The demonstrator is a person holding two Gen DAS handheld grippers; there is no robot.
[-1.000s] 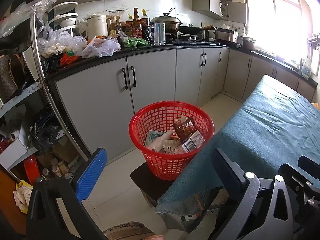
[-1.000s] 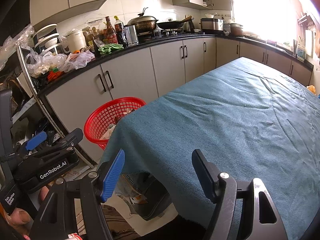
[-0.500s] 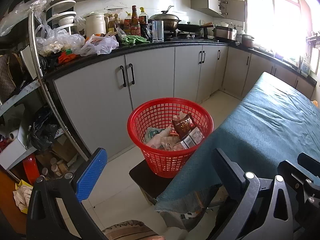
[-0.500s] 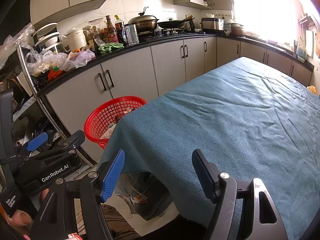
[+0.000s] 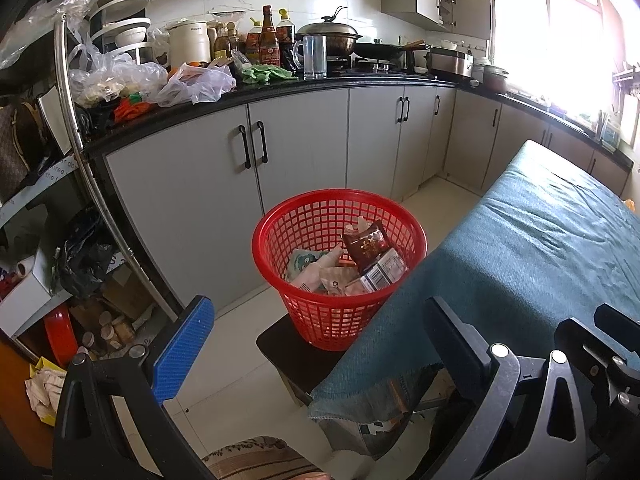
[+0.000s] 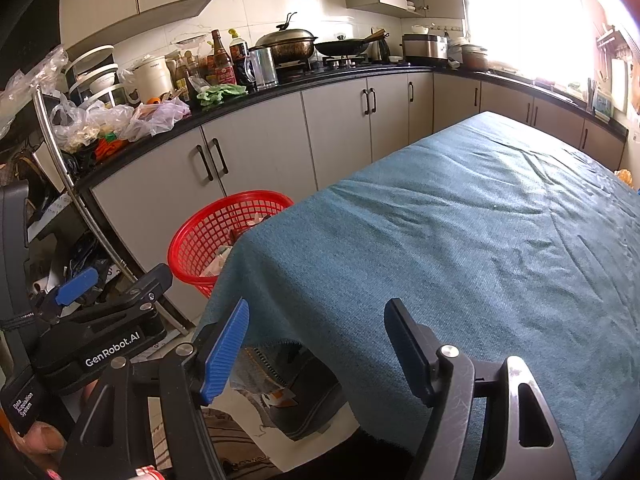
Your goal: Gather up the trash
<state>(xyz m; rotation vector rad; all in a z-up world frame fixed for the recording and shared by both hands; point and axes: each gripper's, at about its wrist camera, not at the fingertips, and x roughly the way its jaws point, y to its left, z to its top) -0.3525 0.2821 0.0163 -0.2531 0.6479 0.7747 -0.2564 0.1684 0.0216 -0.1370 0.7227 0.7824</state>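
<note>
A red mesh basket (image 5: 276, 276) stands on a dark stool (image 5: 288, 354) beside the table corner; in the right wrist view the basket (image 6: 192, 236) is half hidden by the cloth. Inside it lie a brown wrapper (image 5: 366, 246) and several pale packets (image 5: 320, 276). My left gripper (image 5: 316, 340) hangs open and empty, short of the basket and above the floor. My right gripper (image 6: 316, 350) is open and empty over the near corner of the teal-clothed table (image 6: 460, 240). The left gripper (image 6: 120, 280) also shows there at the lower left, a hand beneath it.
Grey cabinets (image 5: 304, 168) under a black counter (image 5: 280, 88) carry bottles, pots and plastic bags. A metal rack (image 5: 76, 128) with clutter stands at the left. Pale tiled floor (image 5: 240, 360) runs between cabinets and table. The teal cloth (image 5: 540, 248) hangs over the table edge.
</note>
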